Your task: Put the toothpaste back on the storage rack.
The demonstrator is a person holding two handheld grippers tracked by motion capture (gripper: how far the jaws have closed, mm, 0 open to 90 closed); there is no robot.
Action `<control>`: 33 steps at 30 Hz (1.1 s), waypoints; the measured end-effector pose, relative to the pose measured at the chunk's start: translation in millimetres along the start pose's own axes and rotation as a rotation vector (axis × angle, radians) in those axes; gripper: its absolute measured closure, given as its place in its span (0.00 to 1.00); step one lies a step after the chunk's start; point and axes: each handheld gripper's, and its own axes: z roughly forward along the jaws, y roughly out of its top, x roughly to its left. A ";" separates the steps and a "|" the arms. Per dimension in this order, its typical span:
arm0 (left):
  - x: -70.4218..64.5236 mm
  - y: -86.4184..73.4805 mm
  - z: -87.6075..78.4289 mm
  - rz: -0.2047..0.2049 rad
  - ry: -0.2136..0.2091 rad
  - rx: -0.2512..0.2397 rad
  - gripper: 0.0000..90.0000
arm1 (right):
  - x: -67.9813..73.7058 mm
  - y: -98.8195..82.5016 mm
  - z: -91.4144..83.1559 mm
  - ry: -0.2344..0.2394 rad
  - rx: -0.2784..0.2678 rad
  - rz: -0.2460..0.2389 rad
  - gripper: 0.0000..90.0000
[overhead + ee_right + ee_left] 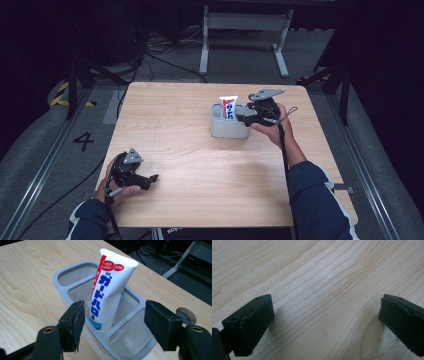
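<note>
- Toothpaste tube (110, 290) stands in the grey caddy's (75, 266) middle compartment; right gripper (113, 325) gapes around it, gripping nothing.
- Release step, seemingly; next, back away from the caddy.

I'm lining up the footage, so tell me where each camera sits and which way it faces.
High view: above the person's side, looking forward and down on the table; forearms, hands, left gripper, right gripper.
Left gripper view: on that gripper, looking down at bare wood between open jaws.
Right gripper view: facing the toothpaste tube in the grey holder, jaws apart.
Shared: high and right gripper views show tube and holder.
</note>
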 end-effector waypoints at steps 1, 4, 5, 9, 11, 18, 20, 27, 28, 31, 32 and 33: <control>0.0 0.0 0.0 -0.001 0.000 0.001 0.01 | 0.1 -0.6 -1.9 -0.002 0.000 -0.006 0.36; 0.1 0.0 0.0 0.002 0.000 0.000 0.01 | 1.8 -2.4 -6.9 -0.006 0.010 -0.015 0.35; 0.0 0.0 0.0 0.001 0.000 0.000 0.01 | 2.3 -3.1 -8.6 -0.010 0.013 -0.022 0.35; 0.0 0.0 0.0 0.000 0.000 0.001 0.01 | 4.2 -5.4 -16.7 -0.014 0.016 -0.039 0.34; 0.2 0.0 0.0 0.002 0.001 0.000 0.01 | 5.3 -7.2 -20.8 -0.020 0.015 -0.041 0.33; 0.1 0.0 0.0 0.002 0.000 0.000 0.01 | 9.6 -14.2 -31.7 -0.025 0.023 -0.065 0.32; 0.2 0.0 0.0 0.002 0.000 0.000 0.01 | 11.0 -17.1 -35.0 -0.032 0.028 -0.070 0.32; 0.1 0.0 0.0 0.002 0.000 0.000 0.01 | 13.2 -27.8 -48.9 -0.011 0.016 -0.065 0.32; 0.0 0.0 0.0 0.001 0.000 -0.001 0.01 | 13.7 -28.6 -50.0 -0.014 0.014 -0.070 0.32; 0.0 0.0 0.0 0.001 0.000 0.000 0.01 | 16.9 -32.3 -55.2 -0.014 0.015 -0.087 0.32; 0.0 0.0 0.0 0.000 0.000 0.000 0.01 | 18.0 -33.4 -56.8 -0.021 0.020 -0.096 0.32; 0.0 0.0 0.0 0.001 0.000 0.000 0.01 | 19.2 -34.5 -58.6 -0.020 0.020 -0.098 0.32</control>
